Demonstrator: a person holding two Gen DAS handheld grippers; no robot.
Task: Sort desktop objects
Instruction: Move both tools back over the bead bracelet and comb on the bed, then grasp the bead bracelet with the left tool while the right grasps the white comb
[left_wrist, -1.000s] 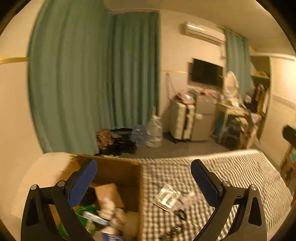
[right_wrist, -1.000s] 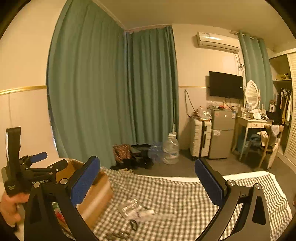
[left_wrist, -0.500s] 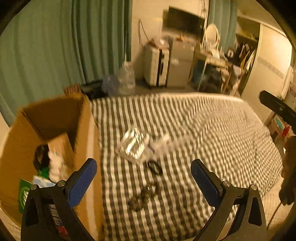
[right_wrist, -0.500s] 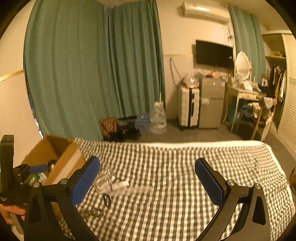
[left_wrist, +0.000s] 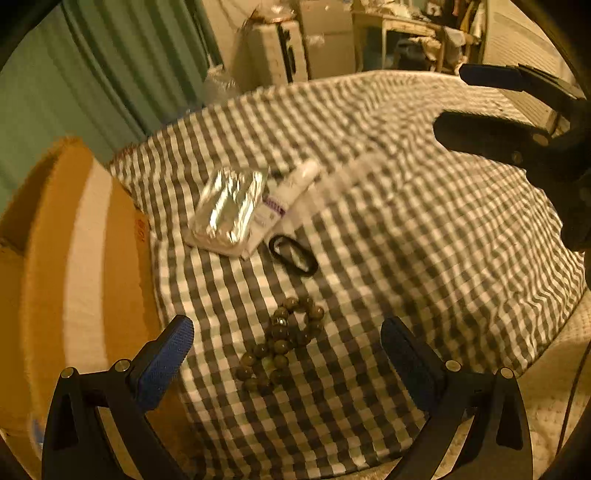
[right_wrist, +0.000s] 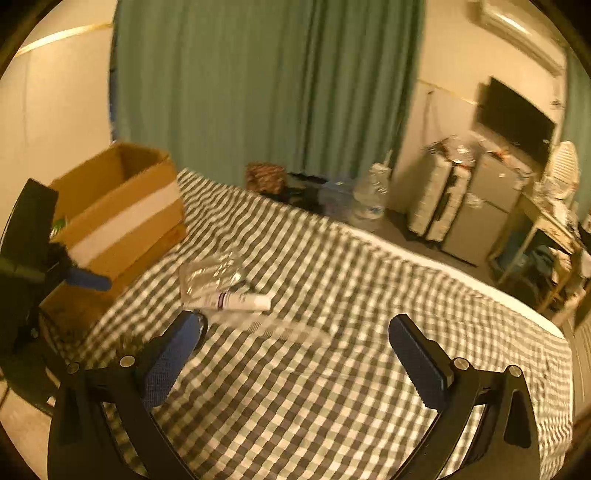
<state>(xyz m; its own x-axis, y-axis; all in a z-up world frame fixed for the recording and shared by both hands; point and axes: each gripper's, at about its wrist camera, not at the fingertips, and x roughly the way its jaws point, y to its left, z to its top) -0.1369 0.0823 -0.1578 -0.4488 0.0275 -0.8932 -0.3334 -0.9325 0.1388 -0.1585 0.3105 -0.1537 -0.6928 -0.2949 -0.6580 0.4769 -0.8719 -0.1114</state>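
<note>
Both cameras have tipped down; left gripper (left_wrist: 284, 345) gapes empty over the bead bracelet (left_wrist: 282, 345), beside the cardboard box (left_wrist: 74, 258); right gripper (right_wrist: 291, 354) likewise. Beads look light, slippery: pinch across a bunched strand.

The left claw (left_wrist: 286, 354) has dipped from the box (left_wrist: 74, 266) toward the beads (left_wrist: 284, 343).

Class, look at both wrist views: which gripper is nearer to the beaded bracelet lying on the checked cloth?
Left. The left gripper hangs just above the beaded bracelet, which lies between its open jaws. The right gripper hovers farther off, beyond the white tube.
</note>
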